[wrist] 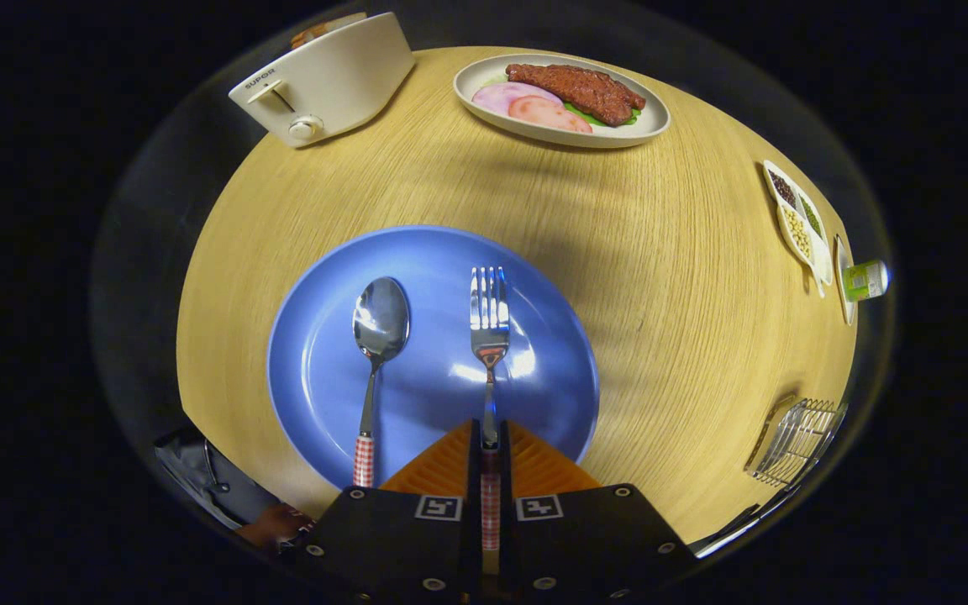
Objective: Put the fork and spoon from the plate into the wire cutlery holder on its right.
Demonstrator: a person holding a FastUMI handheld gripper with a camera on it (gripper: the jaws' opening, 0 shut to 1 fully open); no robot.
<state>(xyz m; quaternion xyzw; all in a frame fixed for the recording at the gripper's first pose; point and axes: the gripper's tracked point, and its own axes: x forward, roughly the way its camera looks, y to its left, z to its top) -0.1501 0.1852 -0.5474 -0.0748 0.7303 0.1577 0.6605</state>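
A blue plate lies on the wooden table just ahead of my fingers. On it rest a steel spoon and a steel fork, each with a red-and-white checked handle. The spoon lies to the left of the fingers, free. My gripper is shut on the fork's handle, which runs back between the two fingers; the tines point away over the plate. The wire cutlery holder stands on the table well to the right of the plate, near the table's edge.
A white toaster stands at the far left of the table. A dish with meat and ham slices sits at the far side. Small dishes of beans and seeds and a green-labelled bottle line the right edge.
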